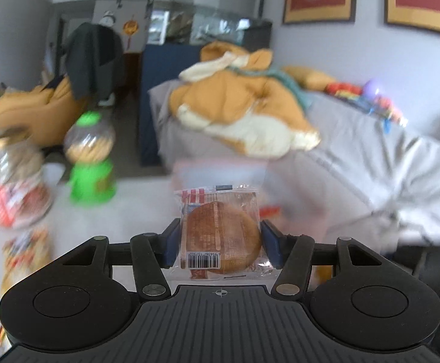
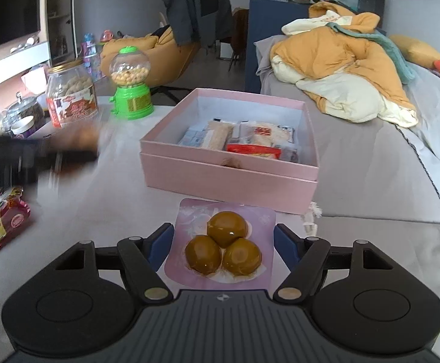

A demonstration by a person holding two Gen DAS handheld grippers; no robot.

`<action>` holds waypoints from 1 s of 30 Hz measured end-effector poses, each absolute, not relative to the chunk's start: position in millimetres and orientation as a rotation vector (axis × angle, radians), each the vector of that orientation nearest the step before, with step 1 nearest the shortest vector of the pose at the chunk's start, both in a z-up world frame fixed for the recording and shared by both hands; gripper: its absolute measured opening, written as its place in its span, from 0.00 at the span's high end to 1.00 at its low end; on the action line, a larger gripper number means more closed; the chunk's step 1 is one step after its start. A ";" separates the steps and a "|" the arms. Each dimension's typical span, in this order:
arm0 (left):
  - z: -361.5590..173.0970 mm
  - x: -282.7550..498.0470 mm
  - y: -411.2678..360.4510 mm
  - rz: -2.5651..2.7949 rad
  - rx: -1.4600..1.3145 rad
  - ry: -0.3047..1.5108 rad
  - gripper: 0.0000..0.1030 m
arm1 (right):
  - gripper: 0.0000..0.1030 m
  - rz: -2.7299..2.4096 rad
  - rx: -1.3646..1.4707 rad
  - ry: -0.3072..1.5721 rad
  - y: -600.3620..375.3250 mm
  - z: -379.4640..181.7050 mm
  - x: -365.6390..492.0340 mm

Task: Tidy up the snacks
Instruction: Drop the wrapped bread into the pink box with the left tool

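My left gripper (image 1: 221, 239) is shut on a clear-wrapped round brown cake (image 1: 221, 236), its blue pads pressing on both sides of the wrapper, and holds it above the table. The right wrist view shows that gripper as a dark blur at the left edge. My right gripper (image 2: 223, 242) is shut on a lilac pack of three brown balls (image 2: 224, 242), gripped by its side edges just in front of the open pink box (image 2: 229, 166). The box holds several wrapped snacks (image 2: 250, 139).
A green gumball dispenser (image 2: 132, 90), a gold-lidded peanut jar (image 2: 71, 96) and glass jars (image 2: 26, 112) stand at the table's back left. A snack pouch (image 2: 6, 220) lies at the left edge. A grey sofa with an orange duvet (image 2: 341, 69) lies to the right.
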State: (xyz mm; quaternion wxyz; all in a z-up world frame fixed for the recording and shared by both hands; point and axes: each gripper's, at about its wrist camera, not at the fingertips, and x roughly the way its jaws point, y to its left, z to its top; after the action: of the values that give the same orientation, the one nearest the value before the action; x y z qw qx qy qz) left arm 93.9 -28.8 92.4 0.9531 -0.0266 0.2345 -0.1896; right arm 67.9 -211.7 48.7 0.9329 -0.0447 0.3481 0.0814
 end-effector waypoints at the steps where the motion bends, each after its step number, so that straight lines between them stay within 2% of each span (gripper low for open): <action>1: 99.3 107.7 -34.6 -0.395 -0.065 0.459 0.41 | 0.29 0.162 -0.090 0.708 -212.7 48.8 67.9; 3: 106.2 140.2 -46.0 -0.416 -0.104 0.446 0.40 | 0.29 0.153 -0.090 0.699 -214.7 49.3 68.0; 7: 88.6 202.0 -60.2 -0.465 -0.231 0.595 0.43 | 0.29 0.140 -0.089 0.687 -218.5 51.9 70.1; 9: 78.8 209.6 -57.9 -0.449 -0.267 0.603 0.43 | 0.29 0.131 -0.086 0.688 -220.3 52.2 72.2; 14: 77.3 184.5 -41.3 -0.427 -0.216 0.560 0.43 | 0.29 0.121 -0.083 0.698 -224.3 50.5 79.8; 18: 69.6 140.1 -24.3 -0.332 -0.078 0.605 0.43 | 0.29 0.125 -0.082 0.699 -223.1 53.3 85.0; 24: 56.5 108.8 1.3 -0.279 -0.045 0.665 0.43 | 0.29 0.122 -0.038 0.563 -223.9 119.1 125.8; 27: 54.6 108.7 18.4 -0.250 -0.072 0.686 0.43 | 0.24 0.143 0.002 0.511 -219.7 149.3 174.4; 30: 50.7 106.5 37.9 -0.227 -0.082 0.698 0.43 | 0.24 0.116 -0.062 0.562 -201.3 148.0 216.3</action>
State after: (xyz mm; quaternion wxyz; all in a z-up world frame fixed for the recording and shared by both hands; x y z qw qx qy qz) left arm 106.5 37.9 50.7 0.9326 -0.0403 0.3410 -0.1111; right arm 216.3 -201.3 148.0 0.9586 -0.0306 0.2771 0.0573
